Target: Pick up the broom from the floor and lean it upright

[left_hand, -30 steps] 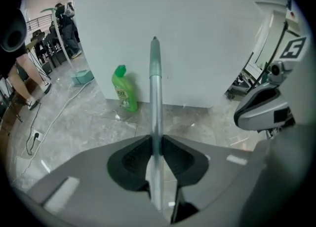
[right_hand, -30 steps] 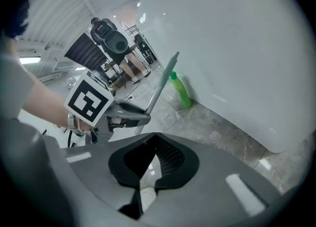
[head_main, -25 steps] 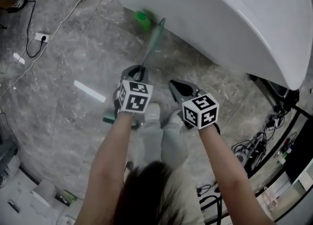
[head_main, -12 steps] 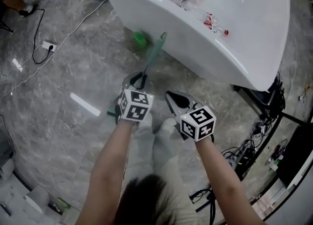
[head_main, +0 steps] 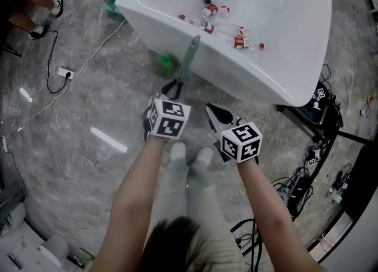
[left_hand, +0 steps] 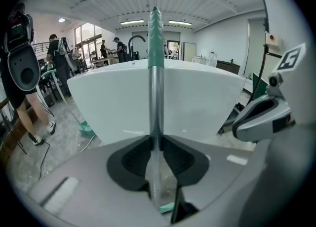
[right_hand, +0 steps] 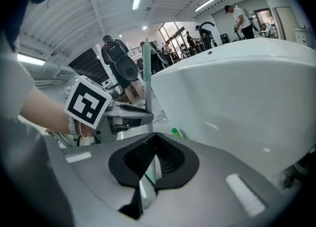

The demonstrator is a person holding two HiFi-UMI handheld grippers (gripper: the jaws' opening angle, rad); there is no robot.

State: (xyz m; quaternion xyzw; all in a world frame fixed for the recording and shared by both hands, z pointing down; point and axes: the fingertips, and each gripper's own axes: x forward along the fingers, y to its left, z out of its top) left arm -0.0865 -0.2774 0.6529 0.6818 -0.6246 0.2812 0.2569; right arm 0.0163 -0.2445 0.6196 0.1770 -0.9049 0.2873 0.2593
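**Operator:** State the edges and the open room.

**Checker:** The white tub (head_main: 277, 81) closes off the far and right sides. Its near wall stands just beyond the upper end of the broom (head_main: 188, 62). Whether the two touch cannot be told. Open grey floor (head_main: 88, 105) lies to the left, crossed by cables (head_main: 53, 81). A green bottle (head_main: 166, 62) is on the floor just left of the broom, near the tub wall.

**Operator:** Condition of the fingers?

**Checker:** Left gripper (head_main: 173, 91): fingers nearly together and clamped on the broom's metal pole, which tilts away toward the tub with its green grip end uppermost. Right gripper (head_main: 211, 110): fingers closed tip to tip with nothing between them. It sits just right of the left gripper, clear of the broom.

**Operator:** What differs between the views?

**Checker:** Only the head view shows the bottles (head_main: 236, 28) lying inside the tub. The left gripper view shows the pole rising past the tub rim, with people standing far off. The right gripper view shows the left gripper and the pole from the side.
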